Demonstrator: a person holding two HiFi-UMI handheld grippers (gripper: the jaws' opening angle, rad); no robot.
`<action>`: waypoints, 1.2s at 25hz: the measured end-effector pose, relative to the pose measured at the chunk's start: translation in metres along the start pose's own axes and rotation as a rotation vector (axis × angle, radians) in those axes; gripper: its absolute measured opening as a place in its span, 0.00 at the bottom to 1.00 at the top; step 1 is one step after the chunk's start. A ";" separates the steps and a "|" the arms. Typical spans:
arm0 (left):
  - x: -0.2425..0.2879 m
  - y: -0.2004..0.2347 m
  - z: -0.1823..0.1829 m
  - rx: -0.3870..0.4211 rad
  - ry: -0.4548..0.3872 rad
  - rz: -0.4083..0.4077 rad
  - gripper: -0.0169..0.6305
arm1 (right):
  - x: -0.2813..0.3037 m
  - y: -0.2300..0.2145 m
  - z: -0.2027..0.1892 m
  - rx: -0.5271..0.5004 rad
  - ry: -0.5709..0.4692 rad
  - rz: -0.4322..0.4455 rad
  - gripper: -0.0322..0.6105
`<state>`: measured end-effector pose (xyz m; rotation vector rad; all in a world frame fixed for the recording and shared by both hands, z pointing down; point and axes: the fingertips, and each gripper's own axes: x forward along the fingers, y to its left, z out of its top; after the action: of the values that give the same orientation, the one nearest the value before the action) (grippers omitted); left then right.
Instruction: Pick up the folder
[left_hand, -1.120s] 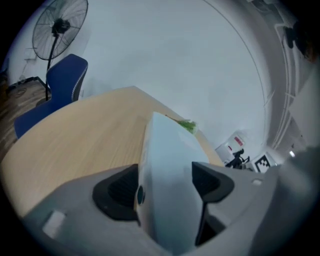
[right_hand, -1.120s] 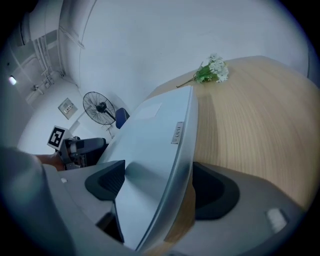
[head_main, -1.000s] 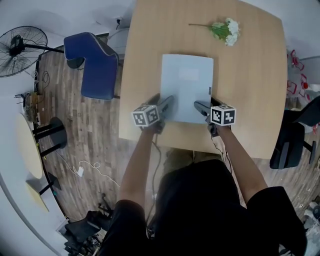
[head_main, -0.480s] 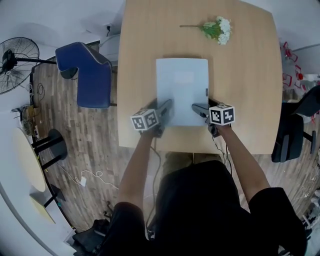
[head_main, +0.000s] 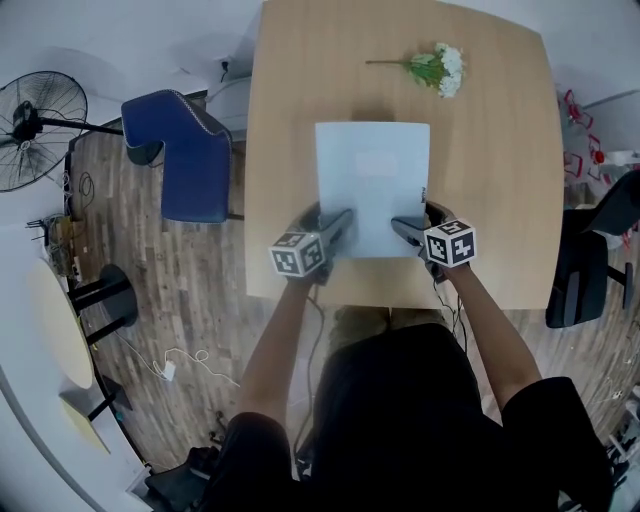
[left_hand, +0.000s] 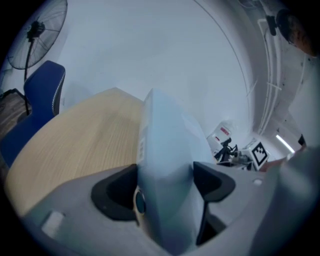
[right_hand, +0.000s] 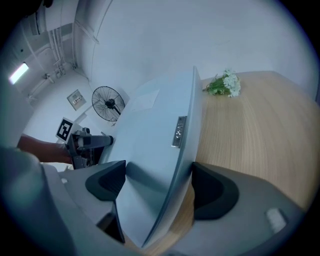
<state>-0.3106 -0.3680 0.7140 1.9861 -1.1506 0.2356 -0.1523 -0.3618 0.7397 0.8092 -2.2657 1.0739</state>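
Flowers (head_main: 443, 69) lie beyond folder (head_main: 372, 180); chair (head_main: 187, 160) beside table (head_main: 500, 190).

The folder (head_main: 372, 185) looks slightly larger in the head view, raised a little toward the camera. The left gripper (head_main: 338, 225) and right gripper (head_main: 406, 229) sit a touch closer to the person.

The folder (head_main: 372, 175) is filling the middle of the tabletop (head_main: 500, 190), spanning the gap between the left gripper (head_main: 342, 222) and right gripper (head_main: 403, 227). Bare wood is lying open on both sides. A flower sprig (head_main: 437, 68) is occupying the upper right, well apart.
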 end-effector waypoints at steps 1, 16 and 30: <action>-0.006 -0.005 0.004 0.012 -0.008 -0.004 0.58 | -0.006 0.005 0.004 -0.016 -0.011 -0.003 0.70; -0.105 -0.104 0.069 0.129 -0.228 -0.051 0.57 | -0.124 0.095 0.063 -0.223 -0.228 -0.060 0.69; -0.144 -0.187 0.104 0.388 -0.288 -0.150 0.56 | -0.205 0.126 0.073 -0.303 -0.396 -0.175 0.68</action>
<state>-0.2673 -0.3030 0.4685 2.5016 -1.1931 0.1004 -0.1099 -0.2950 0.5004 1.1399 -2.5343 0.5045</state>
